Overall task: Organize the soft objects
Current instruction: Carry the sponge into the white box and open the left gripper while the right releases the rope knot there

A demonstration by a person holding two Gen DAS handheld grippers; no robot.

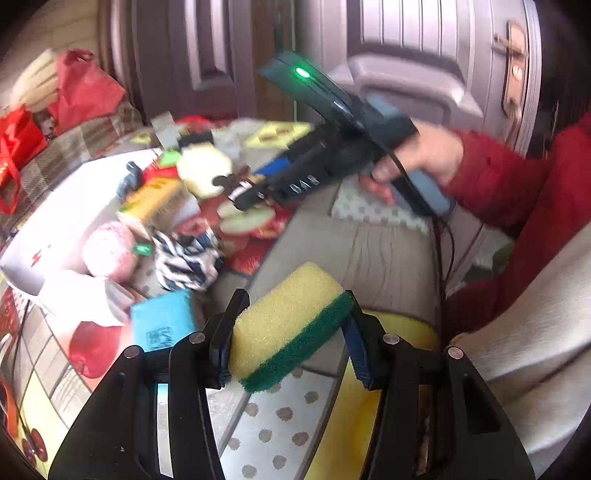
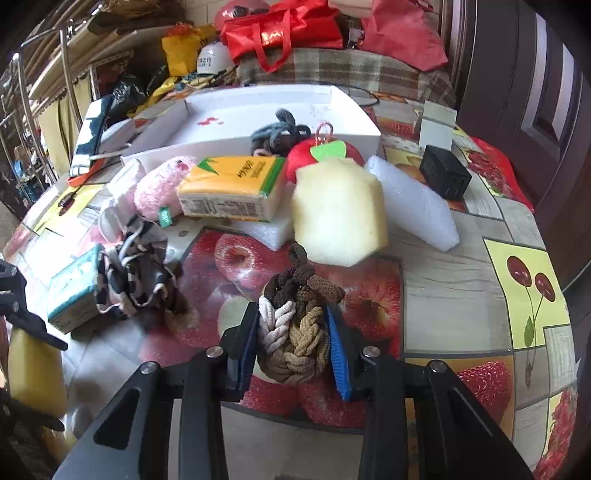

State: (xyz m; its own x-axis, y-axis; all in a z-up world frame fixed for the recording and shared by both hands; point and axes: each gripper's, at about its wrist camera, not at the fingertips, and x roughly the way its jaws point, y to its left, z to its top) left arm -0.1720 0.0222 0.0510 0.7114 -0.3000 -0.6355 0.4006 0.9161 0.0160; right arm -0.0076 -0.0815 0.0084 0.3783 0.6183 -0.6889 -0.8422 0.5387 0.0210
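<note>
My left gripper point(image 1: 291, 332) is shut on a yellow sponge with a green scouring side point(image 1: 288, 325) and holds it above the table edge. The same sponge point(image 2: 33, 369) shows at the left edge of the right wrist view. My right gripper point(image 2: 291, 343) is shut on a bundle of braided hair ties point(image 2: 295, 328), brown, tan and white, above the table; the gripper also shows in the left wrist view point(image 1: 243, 192). A white box point(image 2: 258, 114) stands at the back of the table, with a grey plush point(image 2: 277, 133) at its front rim.
On the fruit-print table point(image 2: 461, 288) lie a pale sponge point(image 2: 340, 210), white foam block point(image 2: 413, 203), yellow tissue pack point(image 2: 229, 188), pink plush point(image 2: 162, 188), red apple plush point(image 2: 325, 151), zebra cloth point(image 2: 136, 273), teal pack point(image 2: 70, 291), black charger point(image 2: 447, 173). Red bags point(image 2: 284, 29) sit behind.
</note>
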